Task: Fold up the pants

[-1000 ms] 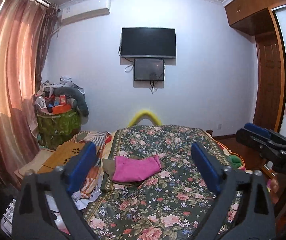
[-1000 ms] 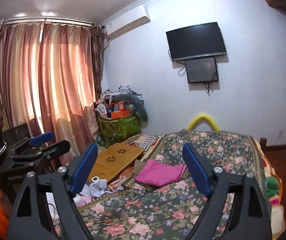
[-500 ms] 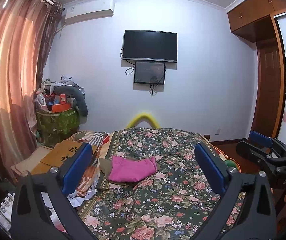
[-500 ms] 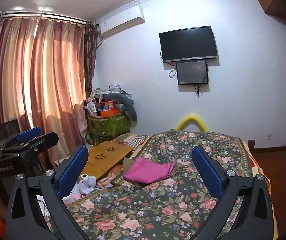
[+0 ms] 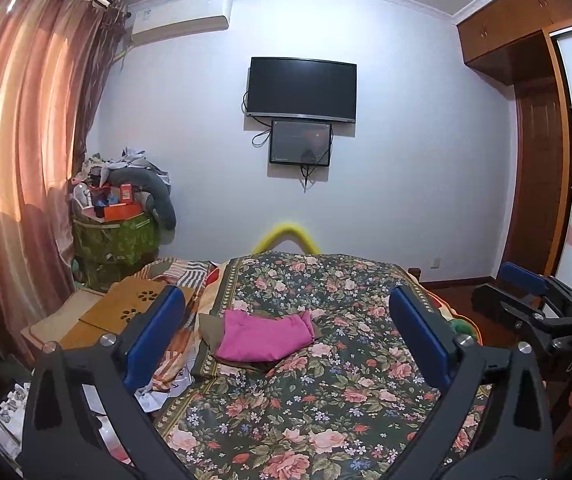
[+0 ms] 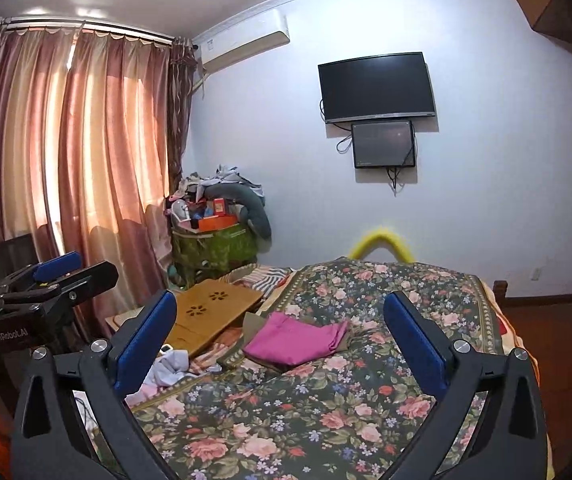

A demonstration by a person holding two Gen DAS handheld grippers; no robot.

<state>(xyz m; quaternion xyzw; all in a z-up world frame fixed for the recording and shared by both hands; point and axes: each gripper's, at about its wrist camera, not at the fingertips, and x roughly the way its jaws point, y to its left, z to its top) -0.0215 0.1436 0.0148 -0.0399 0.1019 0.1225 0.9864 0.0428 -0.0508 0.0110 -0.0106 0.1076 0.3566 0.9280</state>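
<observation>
My left gripper (image 5: 286, 332) fills the bottom of its own view. Its two blue pads (image 5: 154, 336) stand wide apart and hold nothing. My right gripper (image 6: 282, 336) sits at the bottom of its view the same way. Its jaws have just been opening, and now they are as wide as they go, with nothing between them. In the left view I can see my right gripper at the right edge. In the right view my left gripper shows at the left edge.

Both grippers hang above the near end of the bed (image 5: 326, 420). The bed has a dark cover with pink roses on it.

The pink pants (image 5: 264, 336) lie folded in the middle of the left view, far from my pads. They rest on top of a brown cloth (image 5: 210, 326) on the bed. In the right view the pink pants (image 6: 296, 340) are in the middle too.

Left of the bed lies a flat wooden board (image 6: 210, 312) with flower-shaped holes. Some crumpled white things lie just below it in the picture.

Further back on the left is a green bag (image 5: 114, 244) piled high with stuff. Pink curtains (image 5: 18, 168) hang down the left side.

On the back wall a black TV (image 5: 302, 88) hangs near the middle, with a small screen (image 5: 300, 142) just under it. A white air conditioner (image 5: 180, 18) is at the upper left. A brown wooden door (image 5: 542, 184) is on the right.
</observation>
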